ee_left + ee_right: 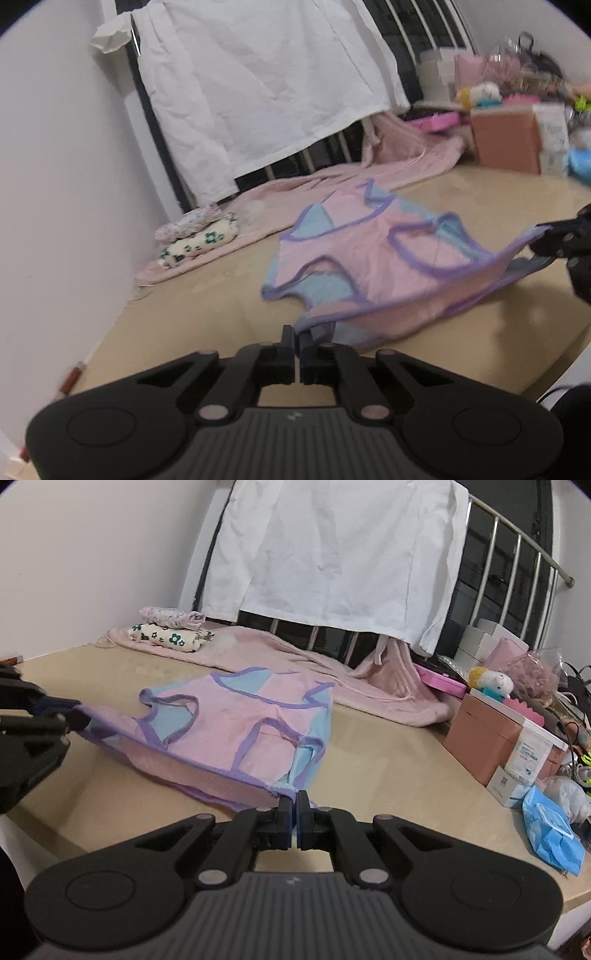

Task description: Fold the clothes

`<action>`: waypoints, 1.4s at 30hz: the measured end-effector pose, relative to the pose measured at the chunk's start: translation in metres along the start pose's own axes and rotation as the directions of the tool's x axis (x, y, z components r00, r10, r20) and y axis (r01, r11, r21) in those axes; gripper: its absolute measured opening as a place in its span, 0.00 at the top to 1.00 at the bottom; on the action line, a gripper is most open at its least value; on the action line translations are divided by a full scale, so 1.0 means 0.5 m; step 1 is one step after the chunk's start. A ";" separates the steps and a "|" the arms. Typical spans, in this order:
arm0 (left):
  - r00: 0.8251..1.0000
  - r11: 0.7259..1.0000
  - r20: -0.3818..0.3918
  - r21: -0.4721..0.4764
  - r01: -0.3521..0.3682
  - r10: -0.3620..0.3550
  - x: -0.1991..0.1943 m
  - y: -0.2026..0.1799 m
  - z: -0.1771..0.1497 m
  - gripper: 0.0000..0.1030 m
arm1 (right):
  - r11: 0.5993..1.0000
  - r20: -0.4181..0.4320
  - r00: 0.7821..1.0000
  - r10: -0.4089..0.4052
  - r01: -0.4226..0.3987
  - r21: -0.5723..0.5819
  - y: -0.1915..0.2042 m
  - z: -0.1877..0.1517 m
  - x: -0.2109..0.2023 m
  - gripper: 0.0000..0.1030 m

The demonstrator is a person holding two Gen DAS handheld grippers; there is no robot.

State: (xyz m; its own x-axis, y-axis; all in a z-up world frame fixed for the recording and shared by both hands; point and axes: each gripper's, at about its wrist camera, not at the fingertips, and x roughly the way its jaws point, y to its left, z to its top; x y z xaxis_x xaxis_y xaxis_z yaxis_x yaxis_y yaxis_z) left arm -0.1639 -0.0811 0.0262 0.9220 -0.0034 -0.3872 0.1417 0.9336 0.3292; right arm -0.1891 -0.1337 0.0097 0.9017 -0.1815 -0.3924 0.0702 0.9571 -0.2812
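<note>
Garment: a pink and light-blue sleeveless top (236, 731) with purple trim lies spread on the beige tabletop (388, 760), its near hem lifted slightly off the surface between the two grippers.
Left gripper: the left gripper (297, 334) has its jaws closed together on one corner of the purple hem — the cloth runs straight out from between its fingertips.
Right gripper: the right gripper (295, 798) is likewise pinched tight on the opposite hem corner, where a bit of frayed edge shows just beside the tips.
Hem: pulled into a loose line between the two grips, sagging a little in the middle.
Far side of table: a pink towel (295, 657) lies along the back edge, with a small stack of folded floral clothes (170, 629) on its left end.
Behind: a white sheet (332, 554) hangs over a metal rail.
Right edge: a salmon-coloured box (487, 731), a blue wipes packet (554, 830) and a small plush toy (493, 681) — well apart from the top.
</note>
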 end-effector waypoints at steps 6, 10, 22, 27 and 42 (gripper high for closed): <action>0.960 0.997 0.273 -0.022 0.074 -0.065 -0.155 0.140 0.231 1.00 | 1.000 0.200 0.980 0.024 -0.020 -0.018 -0.074 0.164 -0.092 0.99; 0.898 0.989 0.430 -0.060 0.136 -0.097 -0.286 0.243 0.390 0.99 | 0.999 0.452 0.891 0.045 -0.033 -0.034 -0.155 0.338 -0.261 0.99; 0.948 0.992 0.295 0.002 0.130 -0.124 -0.143 0.318 0.598 0.99 | 0.999 0.461 0.886 0.046 -0.040 -0.022 -0.262 0.620 -0.234 0.98; 0.955 0.999 0.291 0.024 0.043 -0.049 -0.078 0.335 0.672 1.00 | 0.999 0.337 0.941 0.038 -0.043 0.007 -0.244 0.676 -0.045 0.98; 0.903 0.993 0.423 0.118 0.026 -0.074 -0.251 0.236 0.497 0.99 | 0.997 0.471 0.882 0.008 -0.041 0.060 -0.272 0.593 -0.131 0.98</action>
State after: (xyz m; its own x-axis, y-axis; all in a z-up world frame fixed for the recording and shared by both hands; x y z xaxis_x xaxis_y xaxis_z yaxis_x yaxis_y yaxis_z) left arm -0.1734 -0.0596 0.3275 0.9746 -0.2239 -0.0095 0.2072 0.8845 0.4181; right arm -0.1313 -0.1851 0.3332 0.9969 -0.0462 0.0642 0.0589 0.9754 -0.2124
